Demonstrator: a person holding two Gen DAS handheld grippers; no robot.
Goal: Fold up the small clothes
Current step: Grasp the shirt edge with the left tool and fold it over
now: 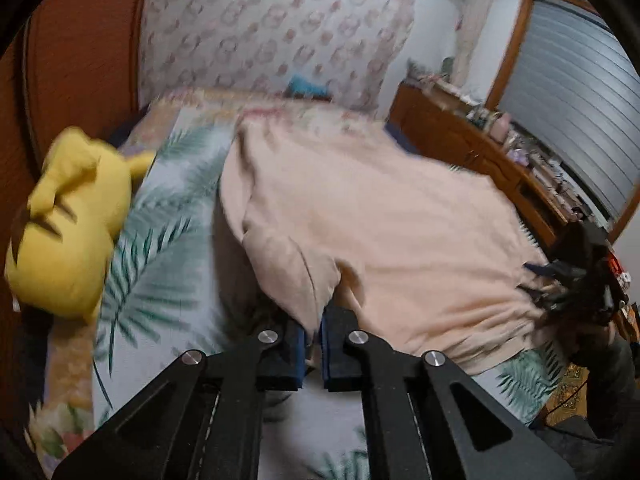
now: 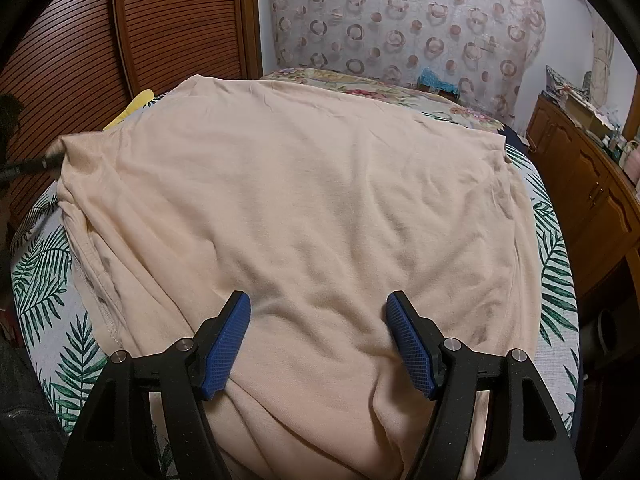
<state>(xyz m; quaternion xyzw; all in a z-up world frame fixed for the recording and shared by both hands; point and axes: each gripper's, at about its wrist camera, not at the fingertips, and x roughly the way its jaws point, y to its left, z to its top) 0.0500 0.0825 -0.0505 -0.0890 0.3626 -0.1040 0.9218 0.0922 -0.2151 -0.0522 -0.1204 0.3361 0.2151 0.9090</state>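
Left tool [image 1: 314, 334] pinches the shirt's [image 2: 304, 200] sleeve at its left edge — right tool [image 2: 318, 340] gapes wide, empty, over the near hem.

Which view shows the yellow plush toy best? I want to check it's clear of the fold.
The left wrist view: the yellow plush toy lies in full beside the peach cotton shirt. The right wrist view shows only a yellow sliver behind the shirt.

Black tool [image 2: 318, 340], blue ribbed pads [image 2: 226, 346]
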